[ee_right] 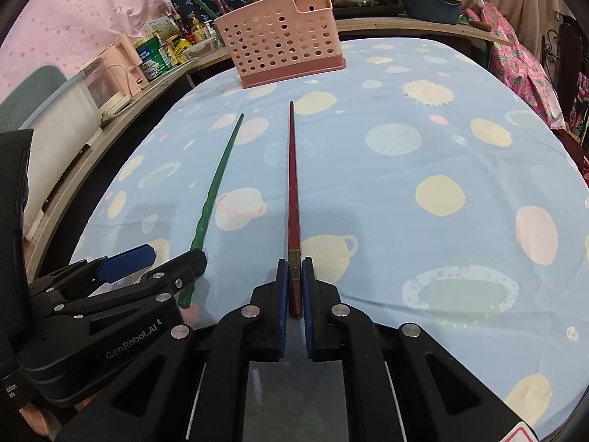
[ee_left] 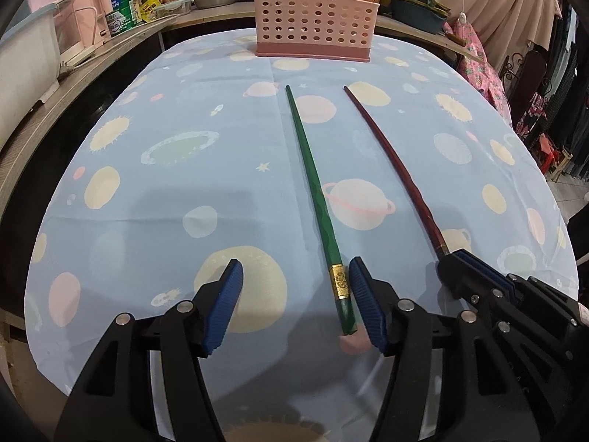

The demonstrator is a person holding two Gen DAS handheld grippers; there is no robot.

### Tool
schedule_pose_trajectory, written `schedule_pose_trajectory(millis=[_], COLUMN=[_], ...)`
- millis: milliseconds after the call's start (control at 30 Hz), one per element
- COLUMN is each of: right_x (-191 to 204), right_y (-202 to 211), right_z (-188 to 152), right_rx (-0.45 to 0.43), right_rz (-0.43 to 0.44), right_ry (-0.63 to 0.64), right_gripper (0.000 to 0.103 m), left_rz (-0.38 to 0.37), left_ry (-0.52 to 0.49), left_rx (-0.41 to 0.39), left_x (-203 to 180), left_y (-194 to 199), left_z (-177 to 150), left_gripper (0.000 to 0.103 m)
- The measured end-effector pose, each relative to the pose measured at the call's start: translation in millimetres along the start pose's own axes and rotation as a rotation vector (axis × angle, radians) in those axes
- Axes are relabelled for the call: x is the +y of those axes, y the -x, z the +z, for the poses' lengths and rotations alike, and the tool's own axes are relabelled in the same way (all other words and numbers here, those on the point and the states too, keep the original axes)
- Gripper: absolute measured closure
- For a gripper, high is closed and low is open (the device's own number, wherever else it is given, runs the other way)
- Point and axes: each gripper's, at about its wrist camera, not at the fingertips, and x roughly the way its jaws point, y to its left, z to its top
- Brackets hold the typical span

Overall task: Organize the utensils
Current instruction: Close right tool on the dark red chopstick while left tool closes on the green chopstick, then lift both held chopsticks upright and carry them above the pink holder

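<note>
A green chopstick (ee_left: 313,191) lies on the blue planet-print tablecloth (ee_left: 165,191), its gold-banded thick end between my left gripper's (ee_left: 296,276) open fingers, close to the right pad (ee_left: 364,294). It also shows in the right wrist view (ee_right: 213,191). A dark red chopstick (ee_right: 293,191) lies to its right; my right gripper (ee_right: 294,269) is shut on its thick end. The red chopstick also shows in the left wrist view (ee_left: 390,162). A pink perforated utensil holder (ee_left: 313,18) stands upright at the table's far side; it also shows in the right wrist view (ee_right: 279,44).
A counter (ee_left: 92,48) with bottles, boxes, pots and a pink appliance runs behind and left of the table. Patterned cloths and a chair stand at the right (ee_left: 478,59). The left gripper (ee_right: 125,261) is beside the right one.
</note>
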Motion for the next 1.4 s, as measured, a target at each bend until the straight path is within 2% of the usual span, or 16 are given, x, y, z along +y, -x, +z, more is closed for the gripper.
schedule_pose_trajectory(millis=[133, 433, 500, 600, 1000, 1400], right_x=[0, 0, 0, 0, 0, -1], right_y=[0, 0, 0, 0, 6, 41], right_z=[1, 0, 0, 0, 2, 36], right_rx=[0.000, 0.000, 0.000, 0.000, -0.018, -0.132], right_rz=[0.001, 0.001, 0.001, 0.001, 0.007, 0.029], right_ry=[-0.001, -0.001, 0.000, -0.001, -0.007, -0.019], right_gripper=[0.096, 0.096, 0.096, 0.096, 0.096, 0.096], left_rz=[0.012, -0.005, -0.016, -0.034, -0.058, -0.078], left_ry=[-0.006, 0.012, 0.015, 0.017, 0.038, 0.078], left_rx=[-0.003, -0.004, 0.002, 0.011, 0.016, -0.073], left_x=[-1, 3, 4, 5, 11, 30], left_y=[0, 2, 2, 2, 8, 47], left_z=[0, 0, 1, 1, 7, 37], left_gripper=[0.050, 0.080, 0.090, 0.096, 0.096, 0.096])
